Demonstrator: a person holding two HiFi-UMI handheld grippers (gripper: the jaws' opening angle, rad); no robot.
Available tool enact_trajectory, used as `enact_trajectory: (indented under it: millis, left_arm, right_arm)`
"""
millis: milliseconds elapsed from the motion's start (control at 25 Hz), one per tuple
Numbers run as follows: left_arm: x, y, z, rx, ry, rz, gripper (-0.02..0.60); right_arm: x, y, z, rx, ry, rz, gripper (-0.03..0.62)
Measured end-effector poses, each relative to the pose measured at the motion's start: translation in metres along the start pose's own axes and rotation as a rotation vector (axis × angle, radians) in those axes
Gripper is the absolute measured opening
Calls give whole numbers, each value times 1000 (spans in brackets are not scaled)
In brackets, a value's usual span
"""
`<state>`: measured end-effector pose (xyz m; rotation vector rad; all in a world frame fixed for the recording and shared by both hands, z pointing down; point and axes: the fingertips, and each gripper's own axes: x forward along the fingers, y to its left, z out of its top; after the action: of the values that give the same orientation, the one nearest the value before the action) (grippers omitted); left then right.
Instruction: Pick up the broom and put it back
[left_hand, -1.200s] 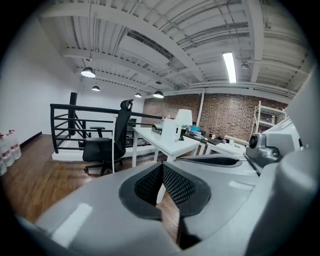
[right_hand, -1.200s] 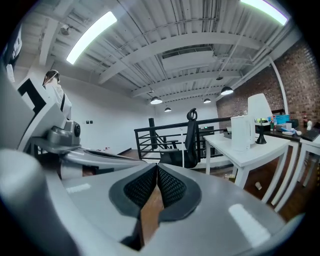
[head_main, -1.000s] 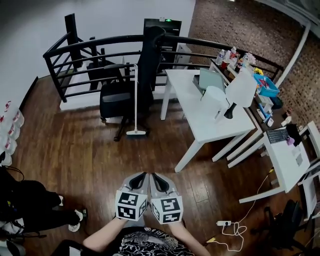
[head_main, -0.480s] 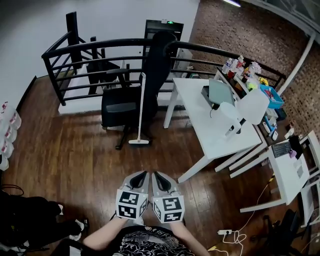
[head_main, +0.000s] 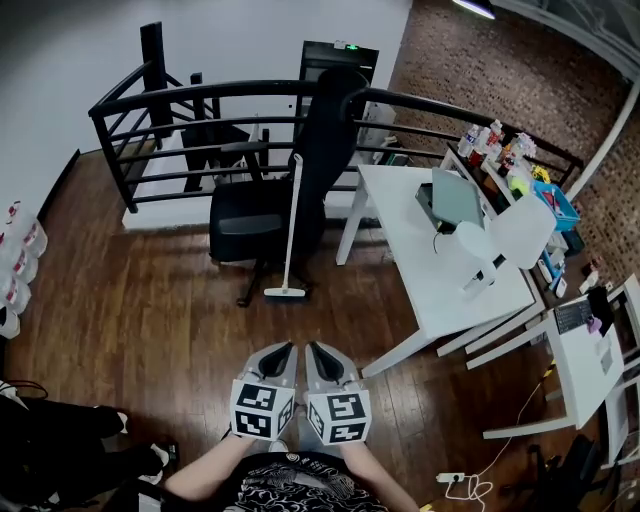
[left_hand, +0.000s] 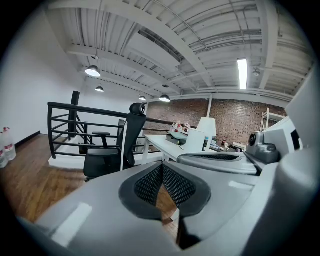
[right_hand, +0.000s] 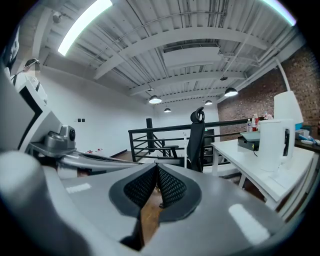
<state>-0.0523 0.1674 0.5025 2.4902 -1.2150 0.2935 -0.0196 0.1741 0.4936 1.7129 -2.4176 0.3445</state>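
The broom (head_main: 292, 235) has a white handle and a flat white head. It stands on the wooden floor and leans against a black office chair (head_main: 262, 208). My left gripper (head_main: 288, 351) and right gripper (head_main: 313, 351) are held side by side low in the head view. Both point at the broom from a good stretch of floor away. Each is shut with nothing between its jaws. The left gripper view shows the shut left gripper (left_hand: 162, 166) with the broom (left_hand: 123, 146) ahead of it. Beyond the shut right gripper (right_hand: 156, 166), the right gripper view has the broom (right_hand: 185, 144) thin and far off.
A black railing (head_main: 200, 98) runs behind the chair. To the right stands a white desk (head_main: 415, 265) with a laptop and lamp, and another white desk (head_main: 590, 352) is further right. A person in dark clothes (head_main: 60, 440) sits at the lower left.
The broom and chair have come nearer and sit lower in the head view. Both grippers stay side by side and shut.
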Motion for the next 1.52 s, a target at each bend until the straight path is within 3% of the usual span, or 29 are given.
enact_trajectory:
  millis: [1000, 1520]
  left_arm:
    - [218, 66, 107, -36, -54, 174, 6]
    - [281, 120, 132, -73, -46, 256, 6]
  right_arm:
    - [187, -154, 76, -5, -39, 185, 9]
    - [275, -182, 89, -18, -14, 264, 19]
